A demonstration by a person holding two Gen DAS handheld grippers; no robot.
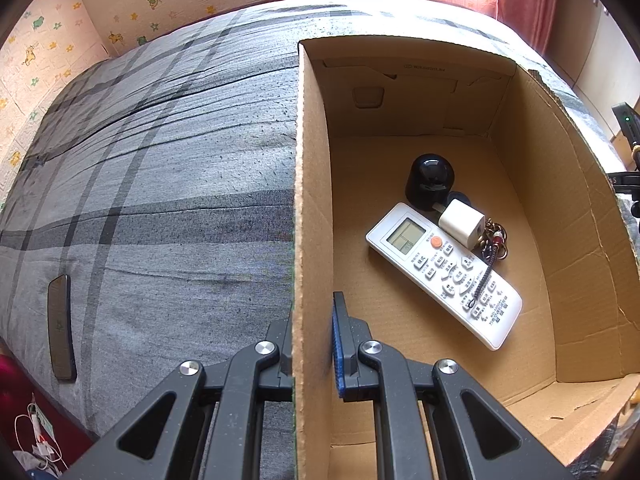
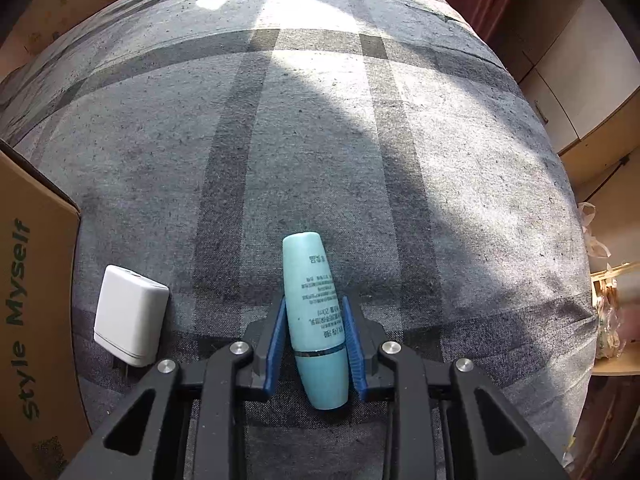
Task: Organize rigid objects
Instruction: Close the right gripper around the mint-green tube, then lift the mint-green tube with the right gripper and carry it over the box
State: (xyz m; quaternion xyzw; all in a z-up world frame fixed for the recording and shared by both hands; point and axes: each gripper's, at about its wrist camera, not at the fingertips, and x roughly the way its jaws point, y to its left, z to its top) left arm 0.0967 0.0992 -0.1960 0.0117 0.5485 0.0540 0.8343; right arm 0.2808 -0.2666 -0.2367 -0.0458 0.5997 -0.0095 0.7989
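A: Where is open room lying?
B: Grey plaid bedcover point(image 2: 320, 140) is filling the frame's upper half; the brown cardboard box point(image 2: 36, 300) is edging the left.
A: The grippers?
B: The right gripper point(image 2: 315, 340) is clamping the pale turquoise plastic tube point(image 2: 316, 320), lower centre. The left gripper point(image 1: 312, 344) is pinching the box wall point(image 1: 310, 200).

right gripper point(image 2: 314, 334) apparently clamped on teal bottle point(image 2: 316, 320), white charger point(image 2: 130, 316) beside cardboard box point(image 2: 32, 300), grey plaid bedcover point(image 2: 320, 140)

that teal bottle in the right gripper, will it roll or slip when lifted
The smooth teal plastic bottle looks rounded and tapered, so it would probably roll if dropped. The right gripper pinches its midsection, so it may pivot slightly. It looks small and likely light.
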